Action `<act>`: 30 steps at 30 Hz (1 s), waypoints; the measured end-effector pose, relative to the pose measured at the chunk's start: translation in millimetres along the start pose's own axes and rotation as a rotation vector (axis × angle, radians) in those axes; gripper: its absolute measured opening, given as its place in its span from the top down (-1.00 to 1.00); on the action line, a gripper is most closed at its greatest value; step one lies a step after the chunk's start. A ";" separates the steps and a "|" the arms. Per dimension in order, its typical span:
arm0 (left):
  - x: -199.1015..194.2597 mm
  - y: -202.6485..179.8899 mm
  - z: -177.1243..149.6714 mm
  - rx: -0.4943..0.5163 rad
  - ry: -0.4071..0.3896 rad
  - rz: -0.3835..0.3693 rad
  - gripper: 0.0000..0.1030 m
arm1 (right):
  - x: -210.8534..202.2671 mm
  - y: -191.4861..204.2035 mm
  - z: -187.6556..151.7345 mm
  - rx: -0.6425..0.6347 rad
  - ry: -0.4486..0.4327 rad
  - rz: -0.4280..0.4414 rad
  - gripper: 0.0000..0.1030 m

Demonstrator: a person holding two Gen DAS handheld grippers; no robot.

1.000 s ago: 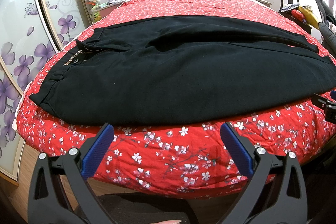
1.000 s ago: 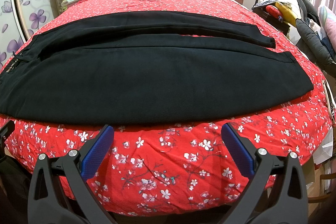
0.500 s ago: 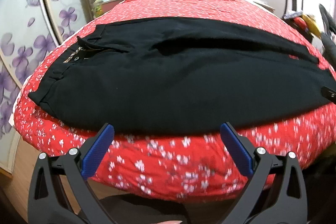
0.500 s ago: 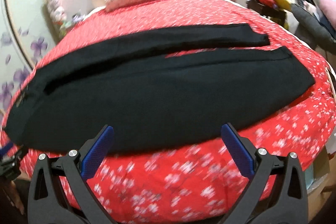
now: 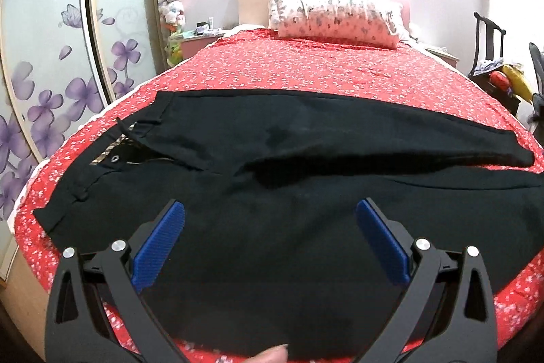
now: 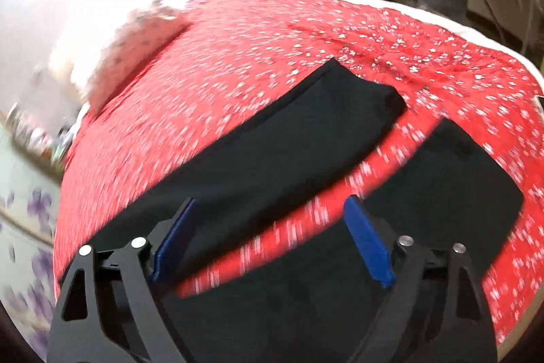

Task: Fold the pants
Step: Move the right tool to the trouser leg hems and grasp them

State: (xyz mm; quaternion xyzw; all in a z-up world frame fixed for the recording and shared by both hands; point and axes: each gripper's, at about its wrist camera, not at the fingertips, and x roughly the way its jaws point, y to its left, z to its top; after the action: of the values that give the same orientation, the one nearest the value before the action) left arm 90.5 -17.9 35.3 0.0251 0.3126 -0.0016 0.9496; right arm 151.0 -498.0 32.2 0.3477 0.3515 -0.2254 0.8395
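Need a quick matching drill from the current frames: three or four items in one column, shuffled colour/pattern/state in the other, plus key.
Items
1. black fabric pants
2. quilted bedspread
3. rectangular pillow at the headboard
4. left gripper

Descriptions
A. pale pink with small grey print
B. jaws wide apart, holding nothing, over the dark fabric
C. red with small white flowers
D. spread flat across the bed, two legs side by side

Pairs: 1-D, 2-C, 3-A, 4-B
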 end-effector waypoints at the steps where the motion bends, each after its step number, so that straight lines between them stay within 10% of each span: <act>1: 3.1 0.3 0.7 0.010 0.005 -0.005 -0.96 | 14.6 1.7 13.7 0.037 0.006 -0.025 -0.55; 6: 19.6 4.4 2.7 0.029 0.006 0.028 -0.97 | 81.1 12.0 55.2 0.154 0.032 -0.142 -0.12; 13: 38.1 1.0 -2.1 0.059 0.078 0.015 -0.96 | 145.1 25.2 80.7 0.272 0.000 -0.297 -0.06; 20: 34.1 -7.2 -4.5 0.104 0.052 0.002 -0.97 | 178.5 34.5 90.4 0.175 -0.028 -0.528 -0.03; 22: 35.5 -8.8 -4.9 0.115 0.060 -0.001 -0.97 | 176.8 32.7 87.6 0.159 -0.047 -0.539 0.25; 24: 35.5 -7.1 -5.0 0.112 0.062 -0.003 -0.97 | 169.4 21.1 84.0 0.191 -0.069 -0.487 0.63; 30: 33.8 2.8 -2.0 0.054 0.058 -0.010 -0.96 | 144.3 -39.3 73.6 0.397 -0.068 -0.127 0.91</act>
State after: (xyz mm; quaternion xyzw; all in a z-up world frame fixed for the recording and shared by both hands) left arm 116.6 -14.5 13.8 0.0491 0.3401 -0.0141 0.9390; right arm 252.5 -597.8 -54.7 0.4756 0.2928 -0.3540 0.7502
